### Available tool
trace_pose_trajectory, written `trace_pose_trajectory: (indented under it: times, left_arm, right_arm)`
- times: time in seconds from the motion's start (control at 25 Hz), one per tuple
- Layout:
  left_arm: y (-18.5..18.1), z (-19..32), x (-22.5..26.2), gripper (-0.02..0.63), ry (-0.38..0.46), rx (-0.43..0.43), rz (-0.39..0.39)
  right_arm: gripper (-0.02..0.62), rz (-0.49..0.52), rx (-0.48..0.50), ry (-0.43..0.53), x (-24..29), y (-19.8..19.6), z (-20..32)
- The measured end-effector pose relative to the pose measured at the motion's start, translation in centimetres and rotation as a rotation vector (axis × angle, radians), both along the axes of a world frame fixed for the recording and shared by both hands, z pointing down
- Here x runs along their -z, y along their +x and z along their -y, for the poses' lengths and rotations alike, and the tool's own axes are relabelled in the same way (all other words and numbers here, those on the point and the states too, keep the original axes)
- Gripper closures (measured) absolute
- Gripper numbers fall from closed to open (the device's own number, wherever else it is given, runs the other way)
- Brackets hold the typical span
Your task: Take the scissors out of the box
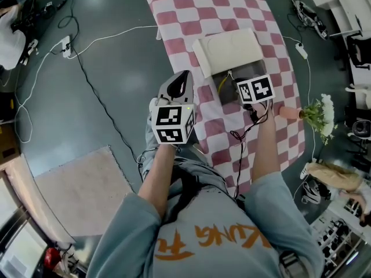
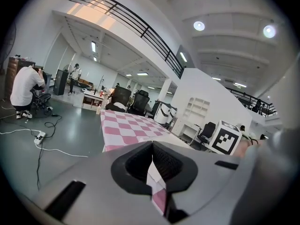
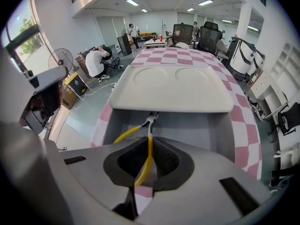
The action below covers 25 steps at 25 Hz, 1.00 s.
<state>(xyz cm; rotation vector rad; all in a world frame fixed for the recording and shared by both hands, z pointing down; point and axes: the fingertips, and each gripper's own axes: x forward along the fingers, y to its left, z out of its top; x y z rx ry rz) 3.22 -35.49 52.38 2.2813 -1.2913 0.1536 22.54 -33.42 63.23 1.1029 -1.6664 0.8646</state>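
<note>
A grey box (image 3: 201, 125) stands on the checked table with its white lid (image 3: 173, 90) tipped open at the far side. Inside lie the yellow-handled scissors (image 3: 151, 121), blades pointing toward the lid. My right gripper (image 3: 150, 142) points steeply down into the box and is shut on one yellow handle; the other handle (image 3: 124, 134) splays out to the left. In the head view its marker cube (image 1: 255, 89) covers the box's near part (image 1: 227, 88). My left gripper (image 1: 185, 75) hovers at the table's left edge, shut and empty (image 2: 152, 146).
A pink-and-white checked cloth (image 1: 197, 4) covers the long table. Flowers in a pink vase (image 1: 316, 113) lie near its right edge. Cables and a power strip (image 1: 66, 46) run over the floor at the left, with a rug (image 1: 81, 190) nearer me.
</note>
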Motion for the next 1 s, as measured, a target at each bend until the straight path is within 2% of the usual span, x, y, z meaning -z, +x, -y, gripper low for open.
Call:
trace_pose_trajectory:
  times: [0.52,0.68,1.0]
  left_arm:
    - [-0.2,-1.4,2.4,0.586,0.052,-0.005,0.011]
    - [-0.9,-1.9,3.6,0.586,0.079,0.006,0.019]
    - [-2.9,-2.9,6.4,0.586,0.141,0.047,0.034]
  right_arm:
    - [0.565,0.005,-0.069,0.086,3.1,0.6,-1.8]
    - [0.565,0.023,-0.082,0.157,4.9,-0.2,-1.6]
    - [0.565,0.146,-0.108,0.338,9.7,-4.2,-1.1]
